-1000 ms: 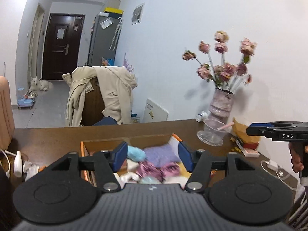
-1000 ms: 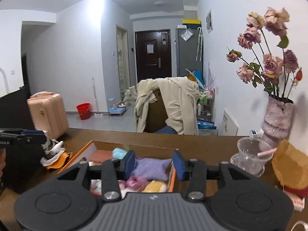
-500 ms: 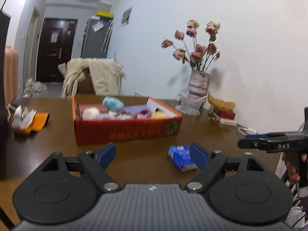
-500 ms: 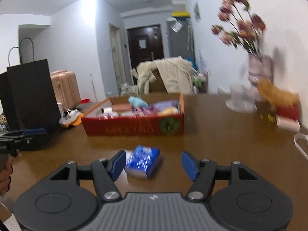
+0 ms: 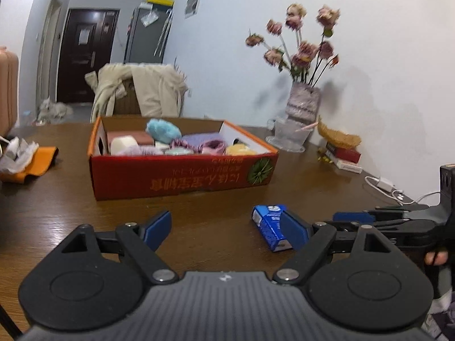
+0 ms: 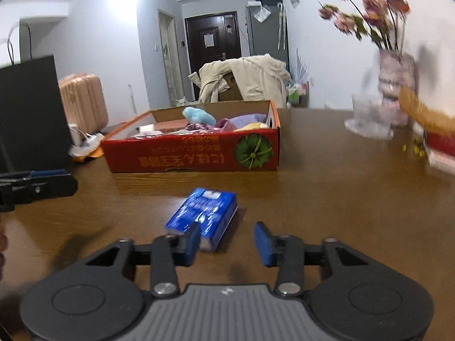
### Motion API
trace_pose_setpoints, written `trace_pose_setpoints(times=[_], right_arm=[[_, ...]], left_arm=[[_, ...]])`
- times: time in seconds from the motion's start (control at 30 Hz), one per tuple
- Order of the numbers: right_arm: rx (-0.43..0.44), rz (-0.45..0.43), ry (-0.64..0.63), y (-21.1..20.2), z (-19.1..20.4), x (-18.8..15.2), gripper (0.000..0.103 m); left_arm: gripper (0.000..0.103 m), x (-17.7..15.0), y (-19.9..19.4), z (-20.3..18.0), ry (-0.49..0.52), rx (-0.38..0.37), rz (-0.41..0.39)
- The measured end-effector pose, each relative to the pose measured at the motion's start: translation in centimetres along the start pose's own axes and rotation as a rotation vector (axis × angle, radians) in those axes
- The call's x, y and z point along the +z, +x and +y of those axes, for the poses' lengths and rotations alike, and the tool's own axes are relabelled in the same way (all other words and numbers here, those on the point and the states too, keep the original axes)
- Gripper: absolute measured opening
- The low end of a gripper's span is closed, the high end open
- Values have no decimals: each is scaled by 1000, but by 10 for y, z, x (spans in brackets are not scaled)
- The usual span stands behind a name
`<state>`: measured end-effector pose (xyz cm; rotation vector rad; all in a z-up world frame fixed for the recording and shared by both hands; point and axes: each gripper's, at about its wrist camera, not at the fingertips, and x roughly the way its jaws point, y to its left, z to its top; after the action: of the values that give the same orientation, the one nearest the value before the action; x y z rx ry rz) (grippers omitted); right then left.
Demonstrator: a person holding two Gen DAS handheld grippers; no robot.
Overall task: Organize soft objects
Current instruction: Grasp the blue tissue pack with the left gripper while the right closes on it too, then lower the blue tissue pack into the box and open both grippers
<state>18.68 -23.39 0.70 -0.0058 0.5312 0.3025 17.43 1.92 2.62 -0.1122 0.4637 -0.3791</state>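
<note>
Brown bench: right tongs closing, nothing gripped, near blue tissue pack lower centre; left tongs apart; next, probably grab pack.

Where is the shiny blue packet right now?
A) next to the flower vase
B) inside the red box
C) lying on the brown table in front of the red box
C: the blue packet lies on the table, nearer the camera than the red box.
</note>
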Motion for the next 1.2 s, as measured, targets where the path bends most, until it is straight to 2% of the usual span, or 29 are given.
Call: trace_pose_setpoints(times=[0.07, 0.13, 0.23, 0.27, 0.33, 0.37, 0.47, 0.57, 0.8, 0.9, 0.97, 1.03, 1.2], right_arm=[[-52, 28, -25, 18, 3, 2, 26], [-22, 65, -36, 31, 6, 3, 21], [243, 33, -3, 27, 12, 6, 18], [273, 28, 6, 26, 13, 8, 18], [237, 9, 13, 26, 10, 13, 21], [225, -1, 33, 28, 3, 16, 24], [240, 23, 111, 43, -14, 22, 24], [256, 50, 155, 59, -23, 22, 26], [305, 91, 227, 79, -33, 19, 26], [304, 100, 247, 82, -34, 22, 26], [289, 78, 227, 76, -29, 29, 26], [292, 49, 228, 73, -28, 46, 26], [286, -69, 106, 94, -9, 124, 26]], left_arm=[[84, 0, 13, -1, -4, -15, 21], [83, -2, 26, -1, -7, -26, 38], [69, -2, 44, 3, -36, 40, 36], [67, -2, 49, 7, -57, 59, 45], [60, 0, 56, 18, -106, 82, 64], [57, 1, 58, 24, -141, 65, 79], [54, 1, 65, 26, -235, -49, 118], [51, -2, 76, 13, -250, -132, 152], [42, -10, 94, 14, -289, -150, 190], [30, -8, 99, 20, -325, -148, 186], [27, 2, 99, 22, -337, -155, 163], [27, 21, 97, 23, -302, -153, 121], [27, 102, 116, 52, -233, -116, 34]])
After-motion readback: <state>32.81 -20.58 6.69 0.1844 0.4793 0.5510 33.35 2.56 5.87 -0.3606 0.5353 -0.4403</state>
